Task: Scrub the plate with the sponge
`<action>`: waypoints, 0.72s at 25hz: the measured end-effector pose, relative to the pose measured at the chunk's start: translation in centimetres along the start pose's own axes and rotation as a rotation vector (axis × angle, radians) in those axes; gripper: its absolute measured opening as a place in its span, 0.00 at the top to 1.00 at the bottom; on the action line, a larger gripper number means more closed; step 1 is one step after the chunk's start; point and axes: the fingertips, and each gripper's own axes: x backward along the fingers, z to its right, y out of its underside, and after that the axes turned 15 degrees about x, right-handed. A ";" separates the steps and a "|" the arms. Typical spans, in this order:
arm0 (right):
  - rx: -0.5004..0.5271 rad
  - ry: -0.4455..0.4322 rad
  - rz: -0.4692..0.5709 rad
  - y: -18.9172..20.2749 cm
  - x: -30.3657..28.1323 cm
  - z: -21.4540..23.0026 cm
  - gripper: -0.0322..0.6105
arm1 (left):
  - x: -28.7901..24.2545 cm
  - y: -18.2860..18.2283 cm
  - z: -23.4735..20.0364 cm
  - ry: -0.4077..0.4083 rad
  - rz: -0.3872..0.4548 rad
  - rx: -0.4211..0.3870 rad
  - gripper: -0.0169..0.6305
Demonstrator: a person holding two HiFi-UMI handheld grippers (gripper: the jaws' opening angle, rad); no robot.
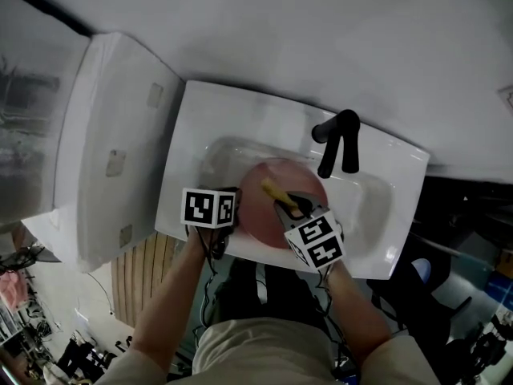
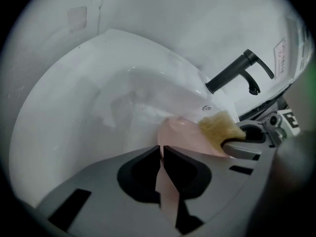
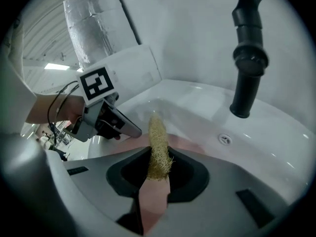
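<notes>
A pink plate (image 1: 260,208) sits tilted in the white sink (image 1: 240,111). My left gripper (image 1: 238,204) is at the plate's left rim; in the left gripper view the jaws (image 2: 161,152) stand almost together with the thin pink plate (image 2: 182,135) edge pinched between them. My right gripper (image 1: 287,204) is shut on a yellow fibrous sponge (image 1: 272,189), which sticks out over the plate's face. In the right gripper view the sponge (image 3: 158,142) stands upright between the jaws, with the plate (image 3: 185,144) below it and the left gripper (image 3: 129,130) at the left.
A black faucet (image 1: 341,139) rises at the sink's back right, with its spout (image 3: 249,58) above the basin and the drain (image 3: 225,138). A white panel-like unit (image 1: 112,151) stands left of the sink. The person stands at the sink's front edge.
</notes>
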 end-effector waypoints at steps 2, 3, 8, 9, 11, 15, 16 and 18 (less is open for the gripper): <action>0.017 -0.027 -0.046 0.4 -1.8 -0.1 0.81 | 0.0 0.0 0.0 0.003 0.008 0.009 0.93; 0.025 -0.041 -0.069 0.6 -2.7 -0.1 0.81 | 0.0 0.0 0.1 0.003 0.011 0.008 0.93; 0.106 -0.062 -0.172 1.3 -6.5 0.1 0.82 | -0.1 0.4 0.7 0.004 0.014 -0.015 0.93; 0.129 -0.058 -0.201 1.8 -7.0 0.2 0.82 | -0.1 0.4 0.8 0.004 0.016 -0.020 0.93; 0.170 -0.042 -0.258 2.7 -7.6 0.7 0.82 | -0.1 0.5 0.8 0.002 0.021 -0.030 0.93; 0.209 0.012 -0.332 4.5 -7.8 2.3 0.82 | -0.1 0.5 0.8 -0.004 0.022 -0.054 0.93; 0.214 0.027 -0.349 4.9 -7.8 2.8 0.82 | -0.1 0.5 0.8 -0.004 0.021 -0.059 0.93; 0.233 0.060 -0.398 6.0 -7.6 3.9 0.82 | -0.1 0.5 0.8 -0.002 0.022 -0.062 0.93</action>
